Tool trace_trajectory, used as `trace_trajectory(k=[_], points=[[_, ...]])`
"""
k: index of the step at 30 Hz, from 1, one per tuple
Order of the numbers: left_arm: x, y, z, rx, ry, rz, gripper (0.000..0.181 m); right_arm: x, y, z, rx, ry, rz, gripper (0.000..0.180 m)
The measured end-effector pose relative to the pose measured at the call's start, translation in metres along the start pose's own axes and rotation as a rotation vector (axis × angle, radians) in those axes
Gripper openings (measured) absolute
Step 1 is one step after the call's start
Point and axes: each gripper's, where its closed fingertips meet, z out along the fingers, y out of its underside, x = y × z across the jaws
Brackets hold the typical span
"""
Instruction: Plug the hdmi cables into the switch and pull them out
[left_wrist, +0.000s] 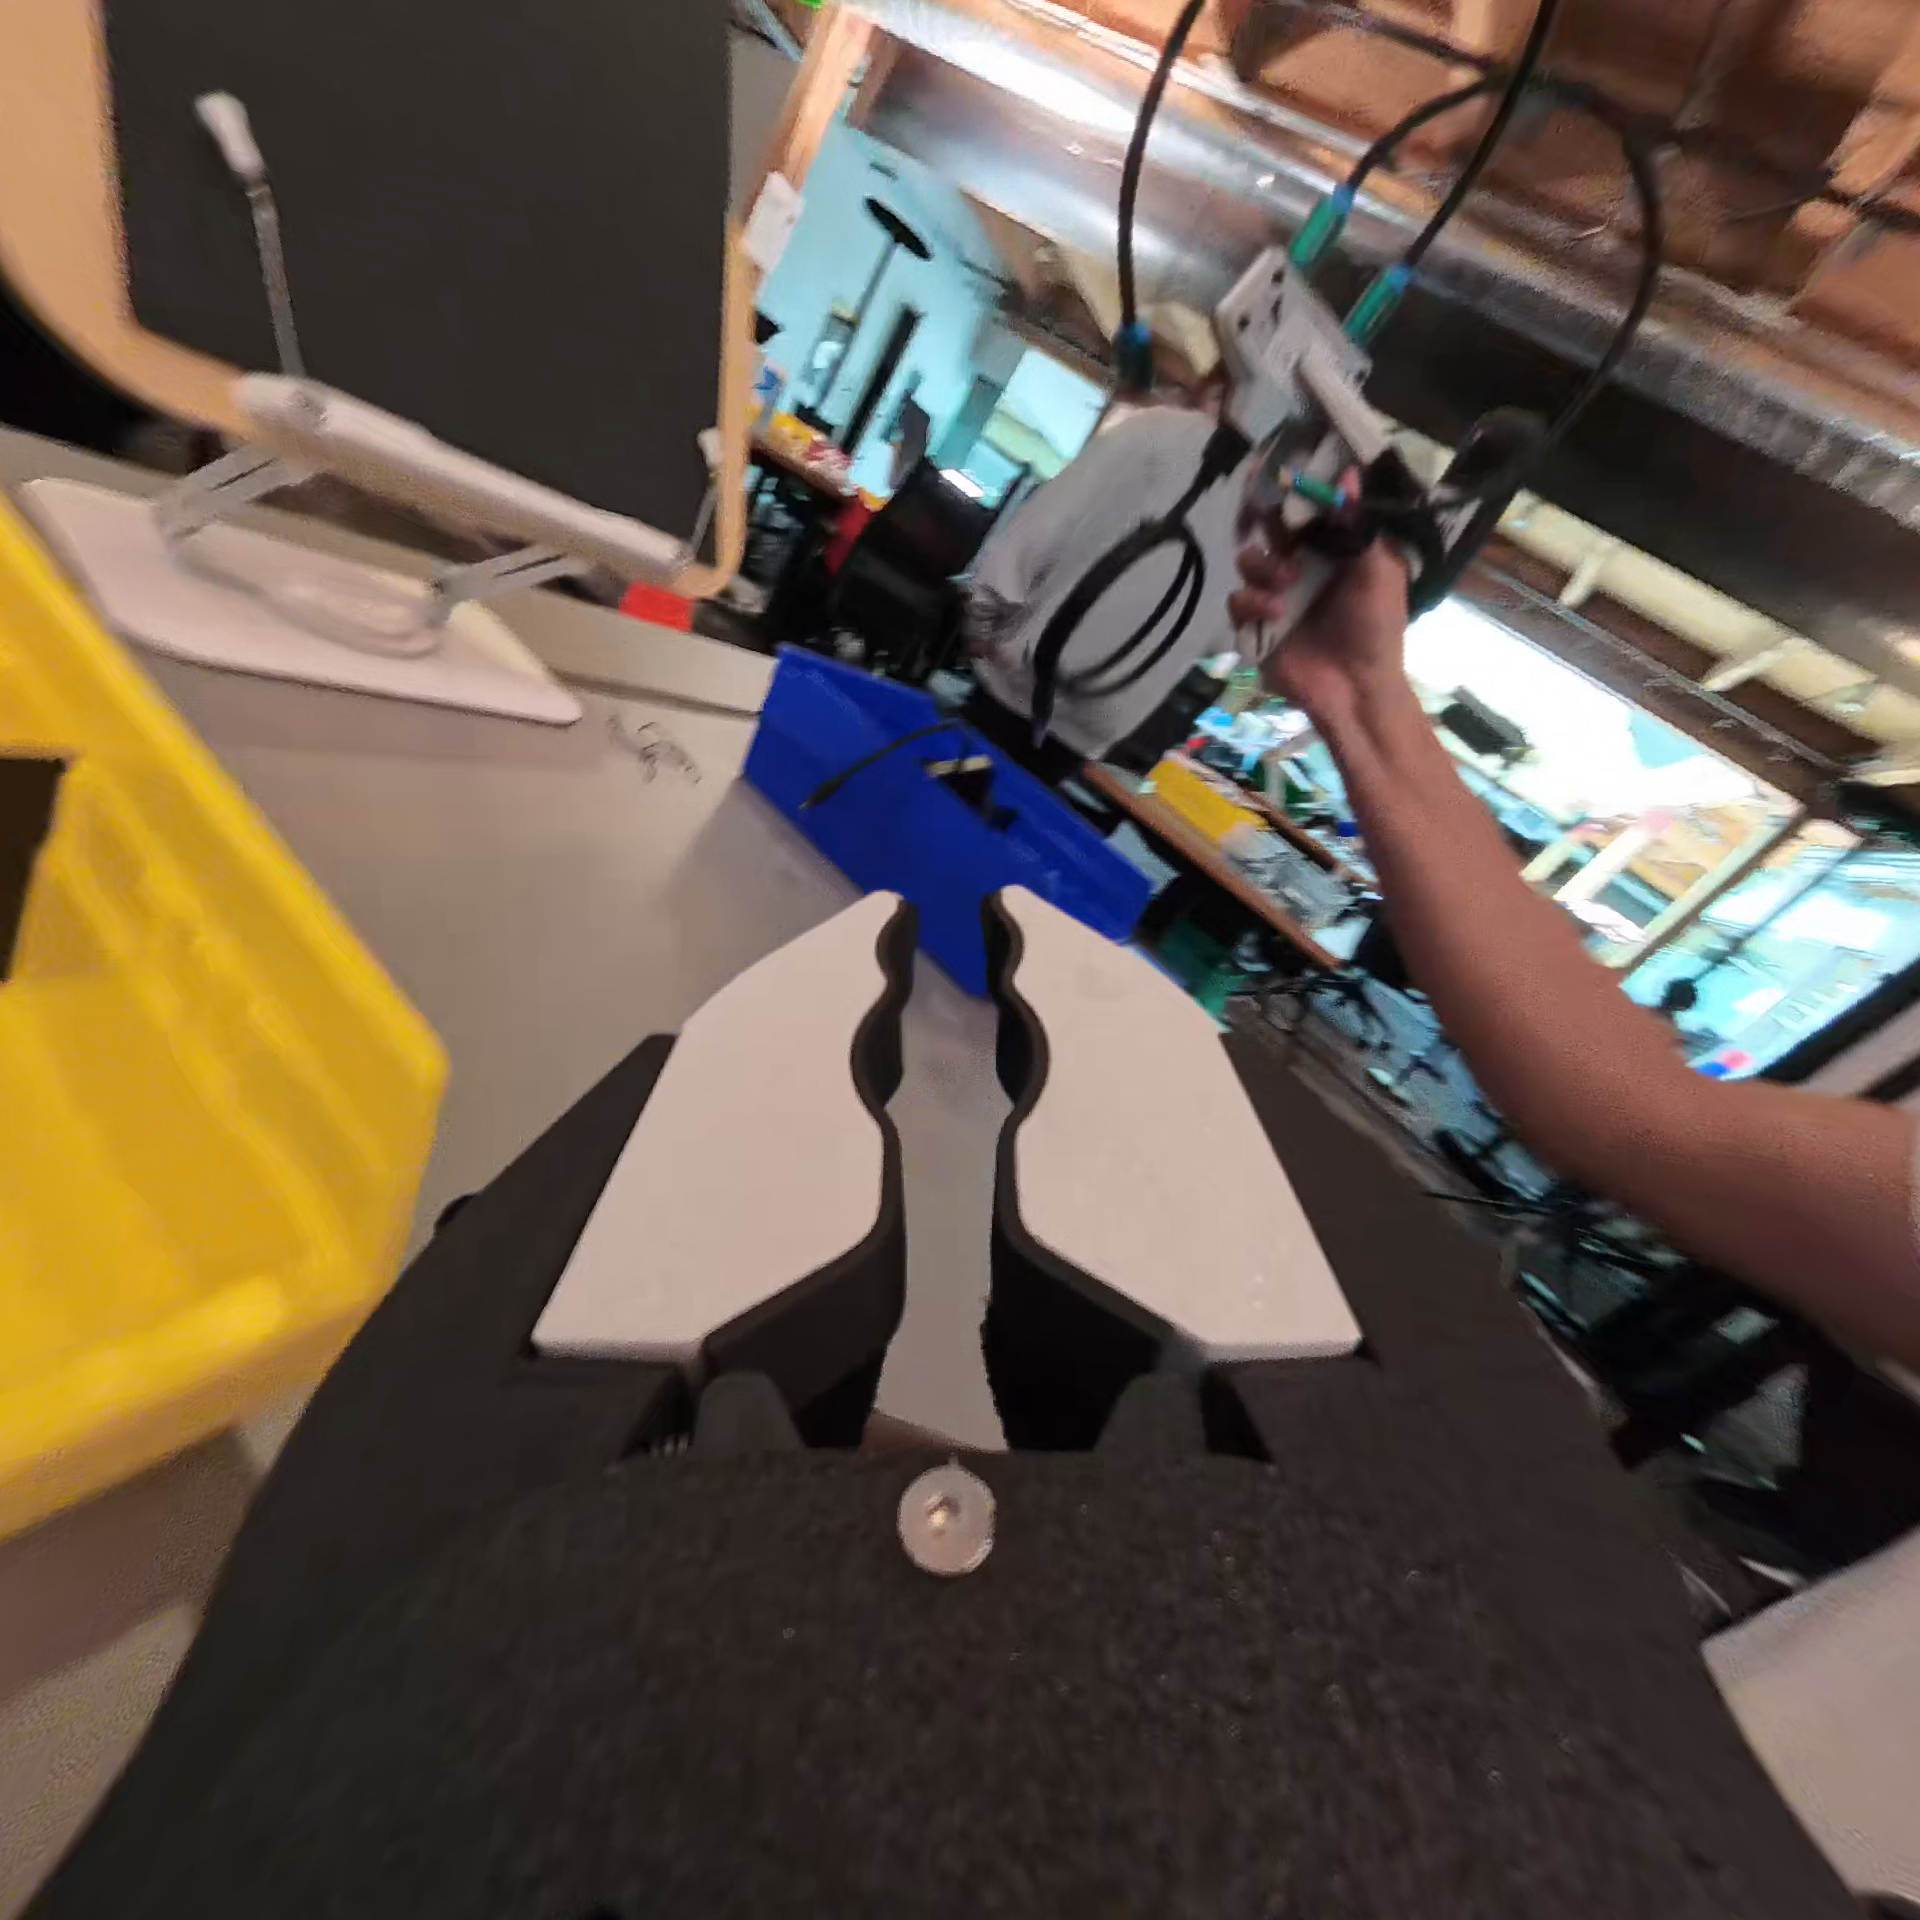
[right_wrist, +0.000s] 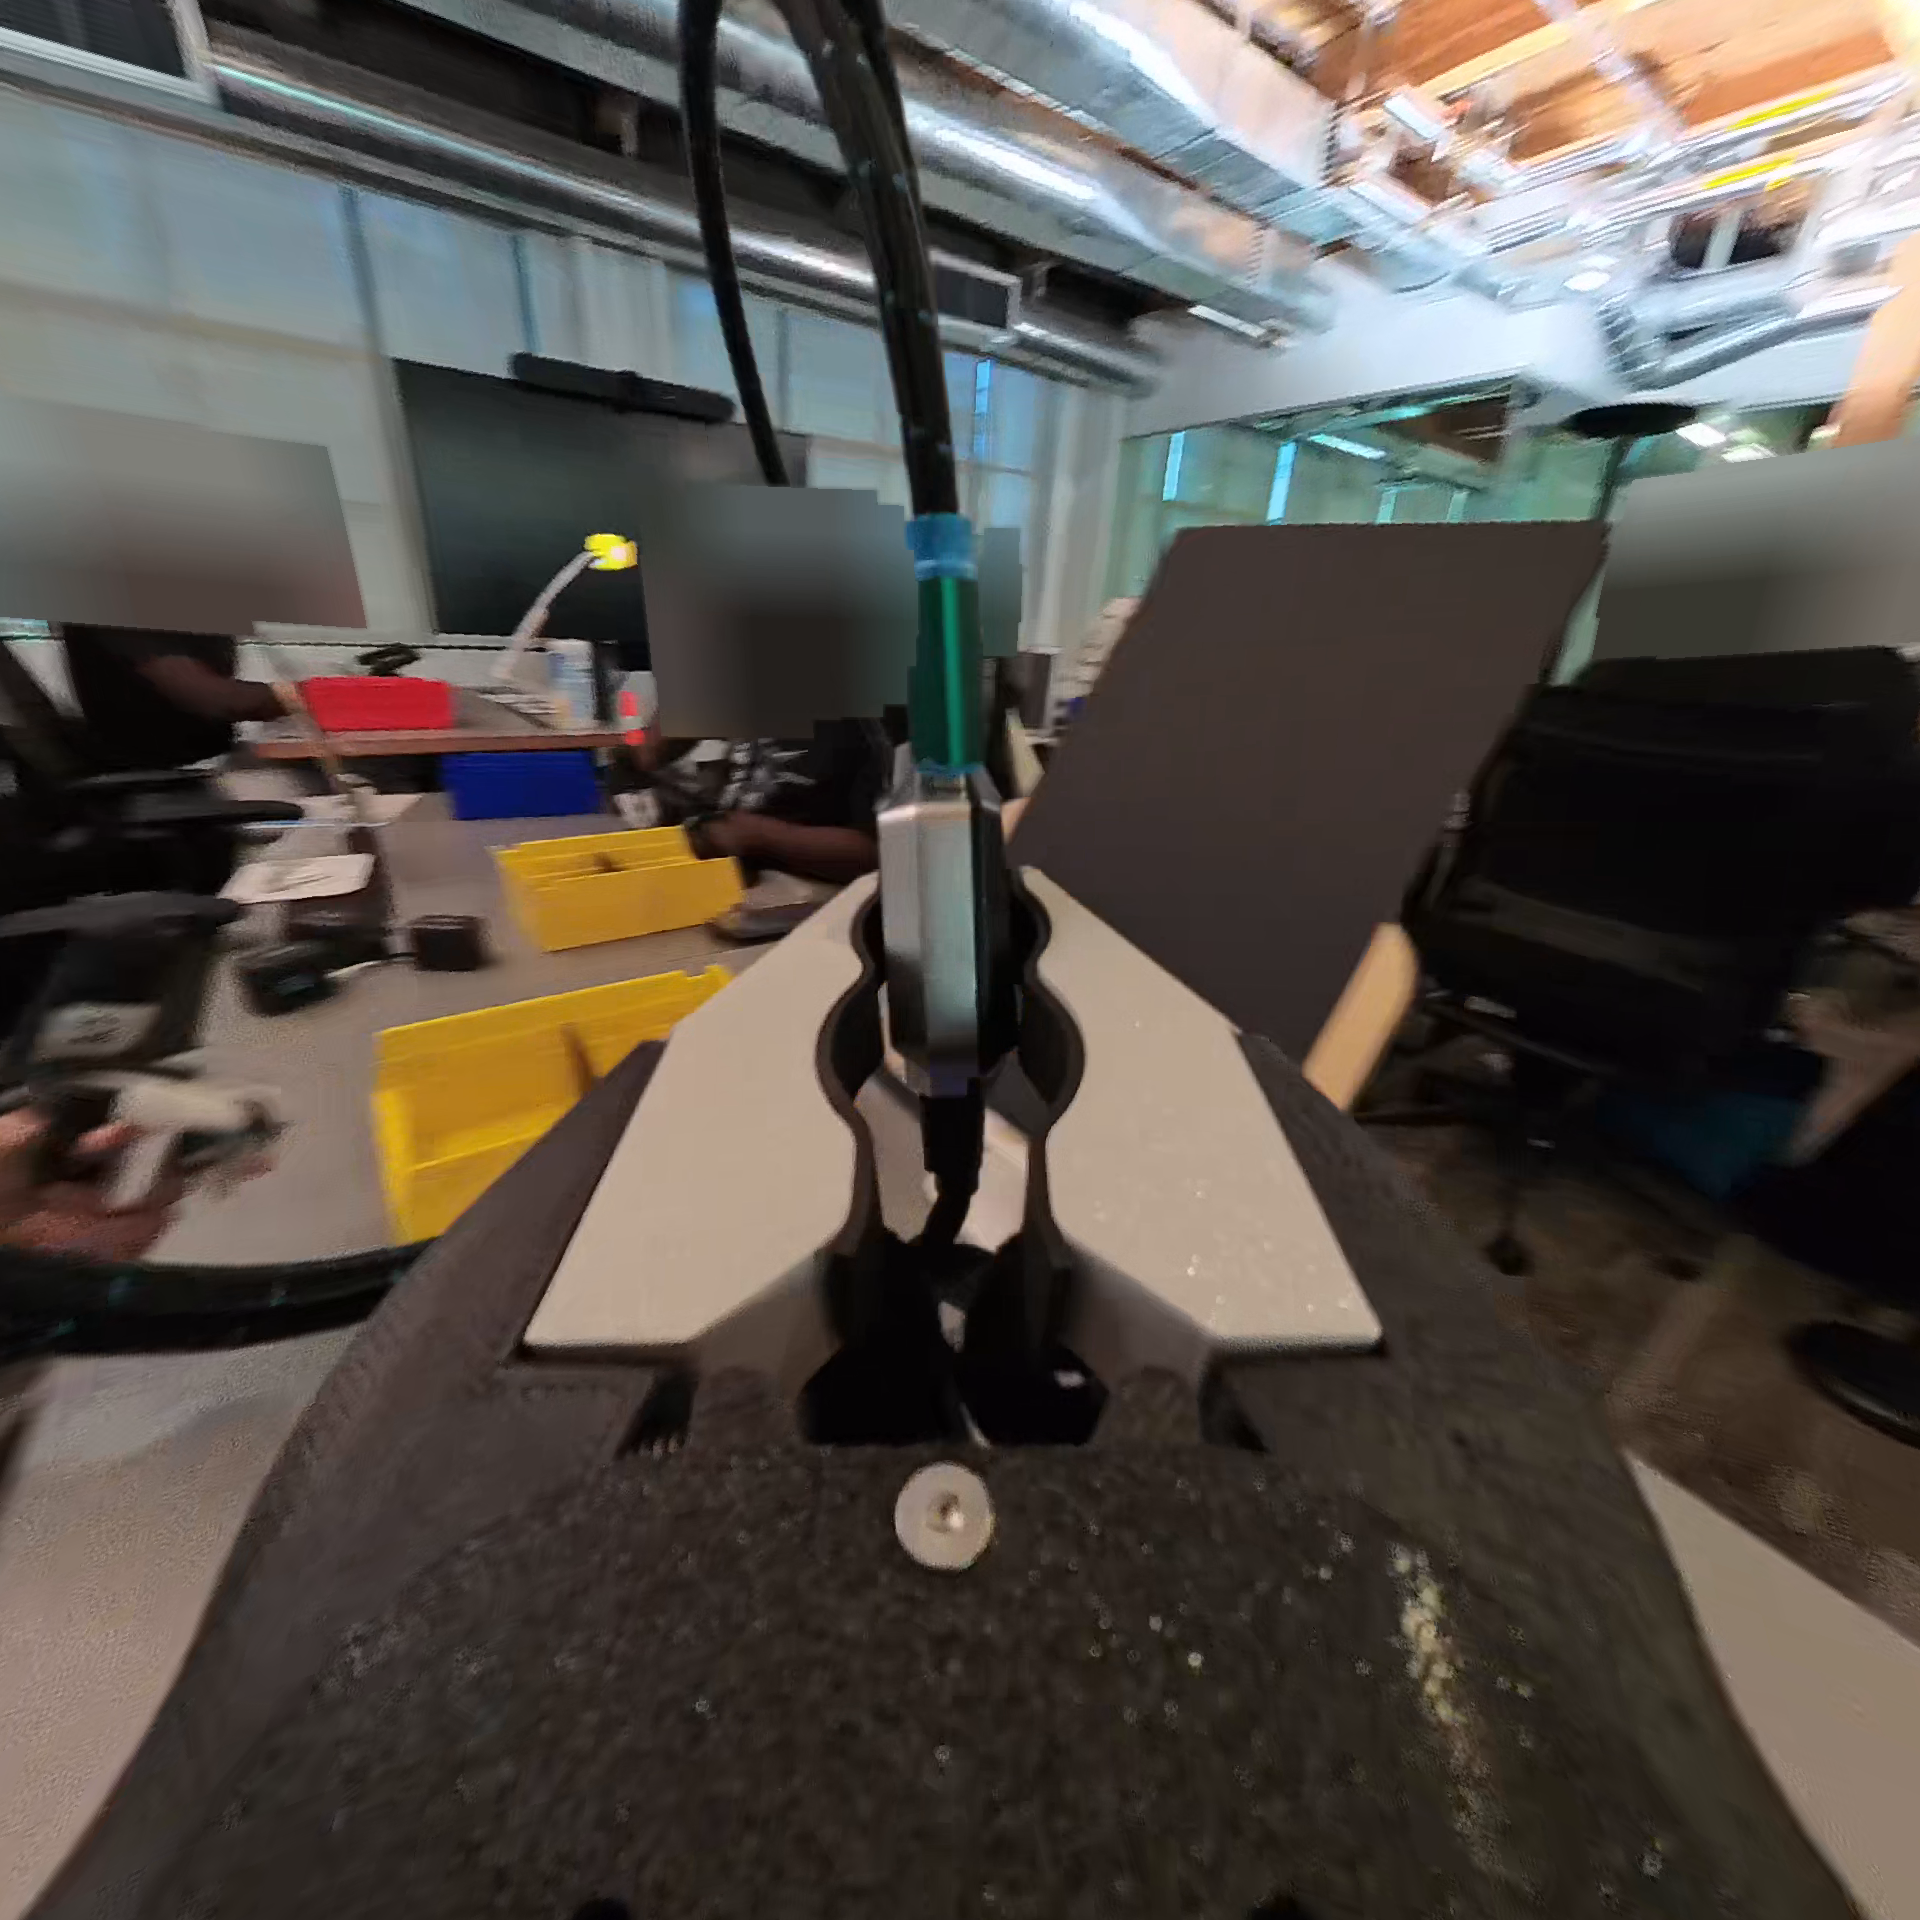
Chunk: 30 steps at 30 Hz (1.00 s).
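Note:
My right gripper (right_wrist: 943, 896) is shut on a small silver HDMI switch (right_wrist: 935, 966) and holds it edge-on, raised in the air. A green HDMI plug (right_wrist: 945, 675) sits in the switch's top end, its black cable (right_wrist: 894, 260) running upward. Another dark cable (right_wrist: 951, 1153) leaves the lower end. In the left wrist view the right gripper (left_wrist: 1288, 343) is high at the upper right in a hand, with green plugs (left_wrist: 1380, 301) and looping black cables (left_wrist: 1132, 613) around it. My left gripper (left_wrist: 951, 914) is slightly open and empty, low over the grey table (left_wrist: 540, 883).
A yellow bin (left_wrist: 156, 1039) stands close on the left and a blue bin (left_wrist: 935, 831) with a short cable ahead of my left gripper. A white lamp base (left_wrist: 312, 592) and a black board (left_wrist: 416, 208) stand behind. Yellow bins (right_wrist: 499, 1081), chairs and seated people fill the right view. About 45 cm separates my left fingertips from my right.

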Motion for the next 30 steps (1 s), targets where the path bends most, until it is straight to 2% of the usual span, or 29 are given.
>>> trace_trajectory(k=[4,6,8,12,20,23,25,30], points=[[-0.013,0.031,-0.016,-0.056,-0.066,0.012,0.009,0.088,0.038,0.004,0.013,0.1,0.053,0.021],[-0.011,0.035,-0.025,-0.063,-0.077,0.045,0.009,0.118,0.085,-0.006,-0.055,0.147,0.151,0.02],[-0.011,0.04,-0.033,-0.088,-0.104,0.12,0.009,0.133,0.145,-0.022,-0.199,0.181,0.23,0.02],[-0.012,0.055,-0.038,-0.147,-0.14,0.225,0.008,0.131,0.244,-0.052,-0.468,0.186,0.567,0.022],[0.005,0.099,-0.014,-0.288,-0.084,0.263,0.008,0.13,0.286,-0.047,-0.768,0.216,0.809,0.021],[0.01,0.112,-0.005,-0.339,-0.076,0.319,0.009,0.134,0.307,-0.051,-0.886,0.266,0.816,0.022],[0.017,0.118,0.001,-0.344,-0.06,0.302,0.009,0.134,0.309,-0.049,-0.862,0.241,0.887,0.022],[0.041,0.123,0.005,-0.292,-0.048,0.215,0.01,0.132,0.31,-0.05,-0.866,0.252,0.908,0.022]])
